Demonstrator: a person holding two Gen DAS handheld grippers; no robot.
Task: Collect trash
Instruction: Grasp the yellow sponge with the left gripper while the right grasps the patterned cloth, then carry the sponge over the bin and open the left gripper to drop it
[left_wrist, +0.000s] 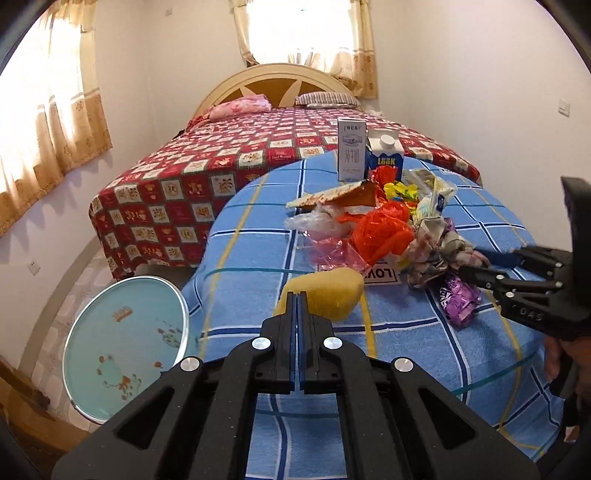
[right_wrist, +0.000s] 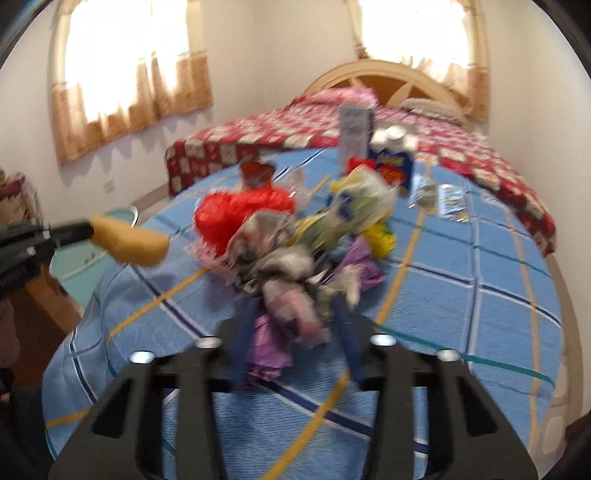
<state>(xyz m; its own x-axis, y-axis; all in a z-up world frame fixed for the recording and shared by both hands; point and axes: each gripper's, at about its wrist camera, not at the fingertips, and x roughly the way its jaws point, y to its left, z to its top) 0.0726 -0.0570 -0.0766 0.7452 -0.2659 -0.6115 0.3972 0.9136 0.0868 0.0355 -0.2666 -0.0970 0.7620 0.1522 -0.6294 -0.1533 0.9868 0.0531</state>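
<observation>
Left wrist view shows the left gripper (left_wrist: 297, 295) with its fingers pressed together on the edge of a yellow sponge (left_wrist: 325, 291), which sticks out past the tips like a soft, porous wedge. My guess is it's being kept off the cloth on purpose, ready for wiping once the junk is gone.

The trash pile (left_wrist: 373, 229) sits in the middle of a round table (left_wrist: 258, 236) covered in a blue checked terry cloth with yellow and navy lines. It's all crinkly stuff: an orange-red plastic bag (left_wrist: 380, 232), clear pinkish cellophane, a torn flat piece of cardboard (left_wrist: 332, 195), and shiny purple wrappers (left_wrist: 460, 299) nearest the right gripper. Behind the pile stand a tall white carton (left_wrist: 351, 151) and a blue milk carton (left_wrist: 384, 157) with a white screw cap, both upright and stiff, so probably easy grabs later.

From the right wrist view (pretty blurry) the right gripper (right_wrist: 295, 314) has its fingers spread with a wad of grey and pink crumpled wrappers (right_wrist: 291, 280) sitting between them. In the left view its tips are buried in that same wad (left_wrist: 439, 254). Looks like it's about to pinch, but I honestly can't tell if there's any squeeze on it yet. Loose film like that tends to slip or drag neighbours along, I'd reckon.

Off the table's left edge there's a round teal lid or tray (left_wrist: 127, 347) with cartoon prints, down low. A bed with a red patterned spread (left_wrist: 207, 177) is behind everything.
</observation>
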